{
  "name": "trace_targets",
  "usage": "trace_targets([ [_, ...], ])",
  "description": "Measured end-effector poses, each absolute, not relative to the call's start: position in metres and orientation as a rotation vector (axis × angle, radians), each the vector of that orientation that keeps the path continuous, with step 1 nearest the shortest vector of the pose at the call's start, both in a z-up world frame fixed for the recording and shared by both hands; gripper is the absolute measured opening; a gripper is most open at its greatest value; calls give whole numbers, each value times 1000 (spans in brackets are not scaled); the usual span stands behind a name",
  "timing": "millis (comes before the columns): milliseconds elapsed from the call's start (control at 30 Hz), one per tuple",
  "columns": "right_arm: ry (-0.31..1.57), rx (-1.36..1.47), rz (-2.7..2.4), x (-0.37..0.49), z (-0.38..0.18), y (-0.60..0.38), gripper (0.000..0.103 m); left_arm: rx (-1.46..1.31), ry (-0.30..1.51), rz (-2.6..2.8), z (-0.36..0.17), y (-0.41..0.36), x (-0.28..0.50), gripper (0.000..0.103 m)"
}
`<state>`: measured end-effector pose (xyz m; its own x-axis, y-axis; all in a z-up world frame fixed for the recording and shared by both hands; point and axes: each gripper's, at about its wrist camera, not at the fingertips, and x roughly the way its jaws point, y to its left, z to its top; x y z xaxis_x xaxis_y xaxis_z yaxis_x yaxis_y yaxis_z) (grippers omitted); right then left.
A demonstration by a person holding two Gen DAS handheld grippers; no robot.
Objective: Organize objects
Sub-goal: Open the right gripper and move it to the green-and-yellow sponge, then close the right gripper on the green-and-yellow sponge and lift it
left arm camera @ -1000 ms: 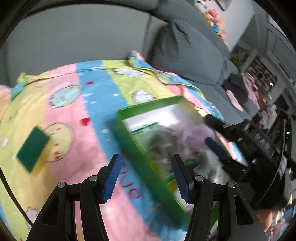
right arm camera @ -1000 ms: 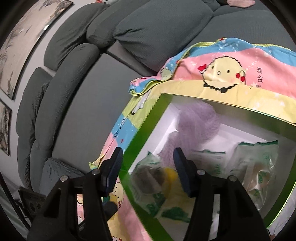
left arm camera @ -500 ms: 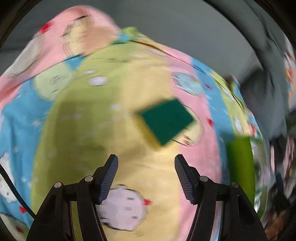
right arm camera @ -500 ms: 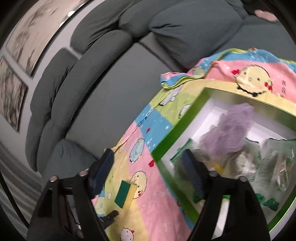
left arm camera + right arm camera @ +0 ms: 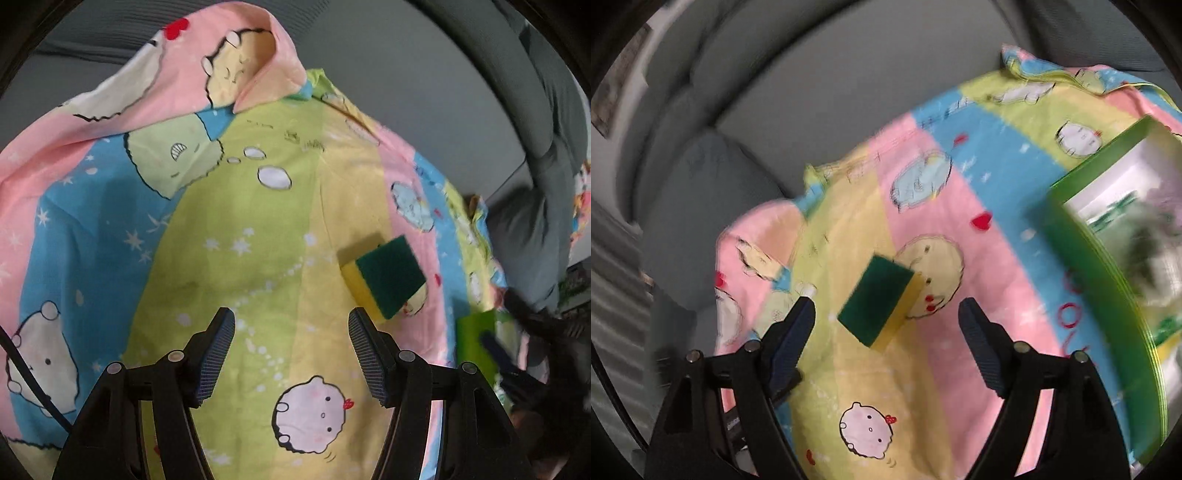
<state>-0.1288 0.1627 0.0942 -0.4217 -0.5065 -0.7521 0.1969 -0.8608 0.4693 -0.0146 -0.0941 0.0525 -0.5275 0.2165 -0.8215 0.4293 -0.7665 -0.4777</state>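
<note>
A green-and-yellow sponge (image 5: 384,277) lies flat on a cartoon-print blanket (image 5: 258,221). My left gripper (image 5: 291,321) hangs open above the blanket, and the sponge sits just right of and beyond its right finger. In the right wrist view the sponge (image 5: 879,302) lies on the blanket just ahead of my right gripper (image 5: 886,310). That gripper stands wide open with no pad touching the sponge. A green box (image 5: 1100,277) with a white inside holds packets and a purple thing, blurred, at the right.
The blanket (image 5: 979,184) covers a grey sofa seat (image 5: 424,74) with grey cushions (image 5: 713,184) behind and to the left. Its far corner is folded up (image 5: 240,74). The green box edge (image 5: 474,343) shows at the right in the left wrist view, next to a dark blurred shape.
Both views have swung away from the green box toward the sponge. Both grippers' jaws stand wider than a second ago. The sponge has come close in front of the right gripper.
</note>
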Motion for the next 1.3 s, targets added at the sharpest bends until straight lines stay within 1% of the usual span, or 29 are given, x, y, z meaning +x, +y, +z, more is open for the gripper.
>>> trace_targets([
  [67, -353, 1424, -2279, -135, 86, 138, 84, 1423, 1053, -2429, 55, -105, -10, 64],
  [133, -323, 1480, -2231, -141, 76, 120, 89, 1406, 1082, -2416, 55, -115, -6, 64],
  [233, -322, 1575, -2217, -153, 61, 99, 89, 1400, 1139, -2392, 53, -127, -2, 64],
  [400, -280, 1659, -2254, -174, 48, 70, 89, 1411, 1112, -2401, 53, -137, 2, 64],
  [500, -239, 1695, -2337, -184, 42, 57, 91, 1423, 1130, -2410, 52, -140, 4, 64],
  [567, -163, 1678, -2374, -187, 42, 45, 94, 1427, 1138, -2416, 51, -144, 7, 64],
  [733, 112, 1616, -2439, -181, 36, 18, 94, 1403, 1153, -2385, 49, -158, 14, 64],
  [800, 213, 1566, -2456, -175, 33, 11, 86, 1402, 1162, -2378, 48, -161, 16, 64],
  [833, 312, 1535, -2480, -171, 32, 6, 78, 1404, 1161, -2377, 47, -161, 16, 64],
  [867, 395, 1514, -2497, -168, 30, 2, 72, 1409, 1159, -2375, 46, -162, 16, 64],
  [933, 535, 1473, -2510, -162, 26, -3, 69, 1411, 1164, -2370, 45, -162, 17, 64],
  [967, 560, 1461, -2511, -161, 26, -3, 66, 1408, 1169, -2366, 45, -163, 17, 64],
  [1000, 581, 1443, -2512, -159, 26, -1, 65, 1404, 1173, -2366, 46, -163, 18, 64],
  [1067, 594, 1417, -2513, -156, 28, 6, 56, 1395, 1184, -2375, 47, -164, 20, 64],
  [1233, 496, 1450, -2436, -151, 38, 23, 52, 1399, 1187, -2379, 48, -163, 20, 64],
  [1300, 488, 1460, -2410, -146, 44, 28, 47, 1395, 1198, -2375, 48, -164, 20, 64],
])
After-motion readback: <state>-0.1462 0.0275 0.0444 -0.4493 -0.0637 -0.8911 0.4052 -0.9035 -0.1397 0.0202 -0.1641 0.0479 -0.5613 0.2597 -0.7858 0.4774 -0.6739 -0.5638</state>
